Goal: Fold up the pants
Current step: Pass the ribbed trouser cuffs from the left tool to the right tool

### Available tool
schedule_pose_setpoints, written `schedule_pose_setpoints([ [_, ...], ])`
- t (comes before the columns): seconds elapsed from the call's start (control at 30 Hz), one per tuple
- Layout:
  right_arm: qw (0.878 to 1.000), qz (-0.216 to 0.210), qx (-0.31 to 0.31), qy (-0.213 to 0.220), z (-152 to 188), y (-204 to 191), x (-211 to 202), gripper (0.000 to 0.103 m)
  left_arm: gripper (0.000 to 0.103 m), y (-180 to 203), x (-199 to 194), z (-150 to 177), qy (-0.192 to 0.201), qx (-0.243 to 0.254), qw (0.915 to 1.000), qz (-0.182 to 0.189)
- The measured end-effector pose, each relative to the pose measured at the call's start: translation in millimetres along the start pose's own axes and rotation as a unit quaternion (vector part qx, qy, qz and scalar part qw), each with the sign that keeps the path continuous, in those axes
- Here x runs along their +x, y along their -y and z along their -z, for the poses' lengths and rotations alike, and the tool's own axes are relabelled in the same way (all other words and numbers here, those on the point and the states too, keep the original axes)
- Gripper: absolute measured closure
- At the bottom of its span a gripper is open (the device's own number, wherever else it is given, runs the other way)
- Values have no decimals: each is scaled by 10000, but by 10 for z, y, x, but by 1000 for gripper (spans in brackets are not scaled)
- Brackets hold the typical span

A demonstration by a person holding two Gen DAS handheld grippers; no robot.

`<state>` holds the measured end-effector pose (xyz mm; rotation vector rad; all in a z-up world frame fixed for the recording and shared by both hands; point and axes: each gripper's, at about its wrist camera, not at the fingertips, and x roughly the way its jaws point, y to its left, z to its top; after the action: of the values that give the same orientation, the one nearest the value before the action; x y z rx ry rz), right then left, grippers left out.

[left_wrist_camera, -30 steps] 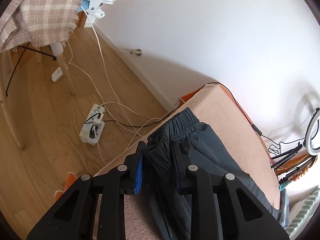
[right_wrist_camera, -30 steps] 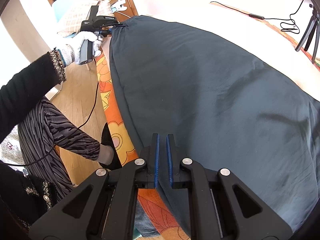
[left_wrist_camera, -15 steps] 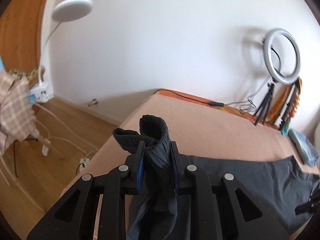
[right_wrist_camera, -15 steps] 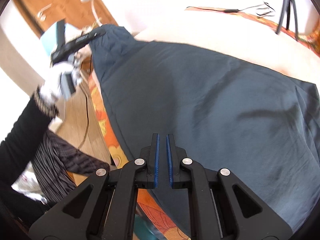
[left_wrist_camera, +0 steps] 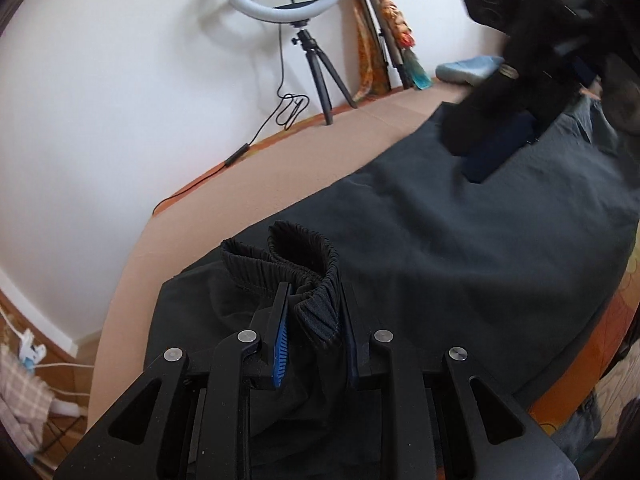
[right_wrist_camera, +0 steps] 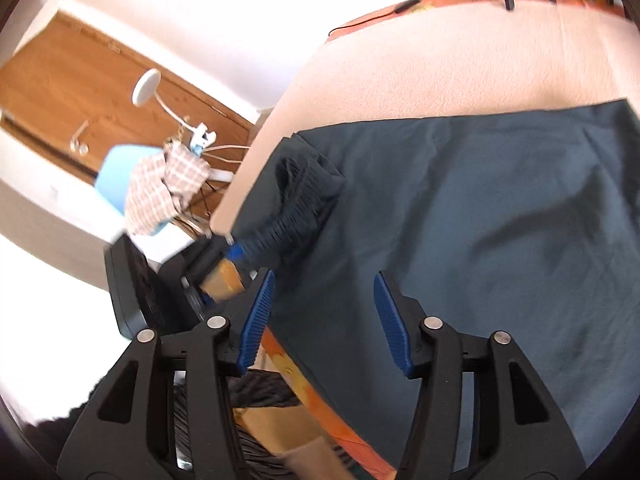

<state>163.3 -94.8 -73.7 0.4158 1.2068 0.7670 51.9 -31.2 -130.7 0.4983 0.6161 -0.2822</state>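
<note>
The pants [left_wrist_camera: 460, 240] lie spread on the peach-covered bed [left_wrist_camera: 280, 184], long axis running from the waistband end near the left gripper [left_wrist_camera: 314, 312] out toward the far end where the right one is working. The left gripper is clamped on the elastic waistband [left_wrist_camera: 304, 256], which bunches up betw. its fingers and stands above the flat cloth (it's lifted off the bed and curled over the leg fabric).

From the right wrist view, the right gripper [right_wrist_camera: 324, 316] is wide open w/ nothing in it, hovering over the near edge of the pants [right_wrist_camera: 480, 220] where the cloth meets the orange patterned sheet [right_wrist_camera: 304, 384]. The waistband [right_wrist_camera: 300, 196] and left gripper [right_wrist_camera: 224, 260] sit ahead and to its left, quite near.

What the next move seems to turn on: the waistband is over the leg section, so the fold runs along the long axis, waist toward hem. The left gripper is the one carrying; the right prob. needs to take the near edge below it, or pin the cloth flat. Can't tell exactly where the hems lie.
</note>
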Motion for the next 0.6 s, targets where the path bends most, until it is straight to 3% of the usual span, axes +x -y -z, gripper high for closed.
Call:
schedule_pose_setpoints([
  [0.23,9964,-345,608,-475,-373,24,522,42,83,417,-77,-12,181,1067,9938,-265],
  [0.47,9935,218,636,-917,-544,-121,909,42,82,580,-113,-61,321,1515,9874,-324],
  [0.6,9898,692,719,-1021,-517,-146,1022,43,82,605,-159,-90,360,1497,9877,-258],
])
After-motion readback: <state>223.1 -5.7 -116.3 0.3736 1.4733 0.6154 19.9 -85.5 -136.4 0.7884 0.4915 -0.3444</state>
